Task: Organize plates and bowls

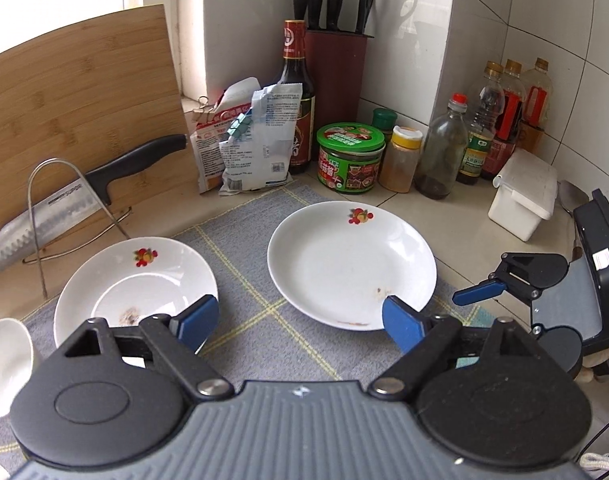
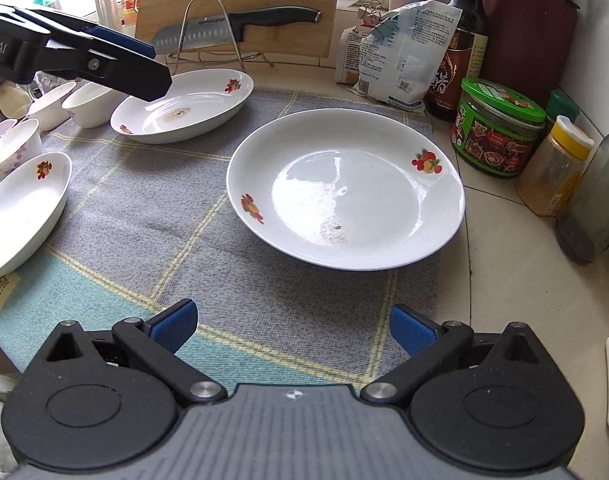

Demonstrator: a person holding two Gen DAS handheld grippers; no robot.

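Both claws wide apart, nothing held: left gripper (image 1: 300,320), right gripper (image 2: 292,326). Could bump white plate (image 2: 344,188) at twelve o'clock, chipping it.

- Bamboo cutting board (image 1: 76,92) leaning at the counter's back-left edge.
- Cleaver (image 1: 88,188) on a wire rack (image 1: 44,216) before it.
- Knife block (image 1: 336,84) in the back corner.
- Green-lidded jar (image 1: 350,158) just beside the checked mat (image 1: 256,320).

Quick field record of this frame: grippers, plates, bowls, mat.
left gripper: open, empty
right gripper: open, empty
large plate: on the mat, food specks inside
second plate: on the mat, stained, left gripper above it
small bowls: clustered at the mat's left edge
checked mat: under both plates
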